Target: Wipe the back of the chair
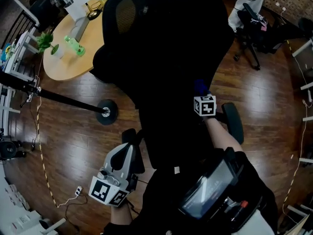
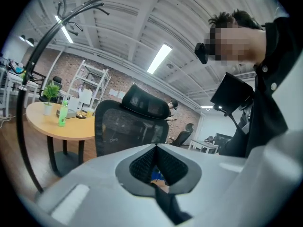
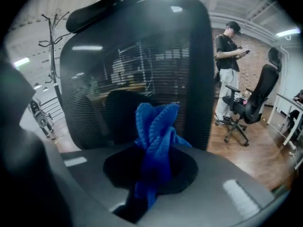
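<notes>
right tongs pinching blue cloth at the chair back, 3 o'clock side in head view; left tongs pressed together, empty, at 7 o'clock.
cloth soft, light. mesh likely springy and the chair may roll: press lightly, brace on the stiff frame edge.

From my head, the room reads dim: the chair is a near-black mass without detail, while the wooden floor carries a soft sheen. In my left gripper view, ceiling tube lights burn bright overhead. Both gripper views bend straight lines and fall to black at the corners; my left gripper and right gripper sit soft, out of focus.
</notes>
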The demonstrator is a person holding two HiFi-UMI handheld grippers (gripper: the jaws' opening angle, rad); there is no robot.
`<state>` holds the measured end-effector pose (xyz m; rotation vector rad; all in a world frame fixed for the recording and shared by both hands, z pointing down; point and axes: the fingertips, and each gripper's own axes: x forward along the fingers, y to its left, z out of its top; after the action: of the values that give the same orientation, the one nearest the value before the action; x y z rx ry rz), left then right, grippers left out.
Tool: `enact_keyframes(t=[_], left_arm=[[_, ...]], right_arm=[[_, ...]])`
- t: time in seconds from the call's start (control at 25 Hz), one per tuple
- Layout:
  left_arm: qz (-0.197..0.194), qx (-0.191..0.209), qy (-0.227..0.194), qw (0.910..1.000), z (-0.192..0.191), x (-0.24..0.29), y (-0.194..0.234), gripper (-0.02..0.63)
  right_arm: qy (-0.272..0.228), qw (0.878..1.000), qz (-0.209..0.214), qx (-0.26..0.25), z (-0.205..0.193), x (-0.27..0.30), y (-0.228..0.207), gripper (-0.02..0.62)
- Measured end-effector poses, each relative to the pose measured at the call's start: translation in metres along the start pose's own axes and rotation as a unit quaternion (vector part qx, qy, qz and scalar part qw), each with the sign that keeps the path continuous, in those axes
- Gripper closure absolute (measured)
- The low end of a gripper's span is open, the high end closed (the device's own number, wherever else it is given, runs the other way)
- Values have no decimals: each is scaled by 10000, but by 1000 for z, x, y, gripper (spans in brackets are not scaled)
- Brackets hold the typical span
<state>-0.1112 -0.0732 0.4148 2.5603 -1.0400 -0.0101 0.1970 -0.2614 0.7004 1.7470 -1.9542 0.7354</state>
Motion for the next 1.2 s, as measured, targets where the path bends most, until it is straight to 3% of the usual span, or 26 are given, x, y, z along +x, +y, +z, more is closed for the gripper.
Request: enact_keyframes(t=[0.4,0.6,0.8,0.92,1.08,1.12,1.2], left_arm=[[1065,-92,-242,9940,-3,-88,41,601],[1507,-202,-438,9874,-6,-123,54,601],[1675,-229,-505,9843,-10,-142,53,601],[1720,-259,-537,9833,-12,-146,53,601],[1660,-284,-509,9844,-15,-138,50,601],[1635,-288,-491,9849,-15,-135,49,601],[1584,-295,-457,9859,-16,-128,46,601]], right_arm=[[323,9879,1410,-565,-24,44,195,540],[480,9783,1833,-834,-30,55,258,540],[513,9701,2177,-939,-39,52,299,540],[382,9531,2787,-1117,-38,40,337,540],[295,9127,3883,-1236,-47,11,378,540],[348,9091,3956,-1258,-52,9,379,540],[509,9142,3806,-1292,-63,14,366,540]])
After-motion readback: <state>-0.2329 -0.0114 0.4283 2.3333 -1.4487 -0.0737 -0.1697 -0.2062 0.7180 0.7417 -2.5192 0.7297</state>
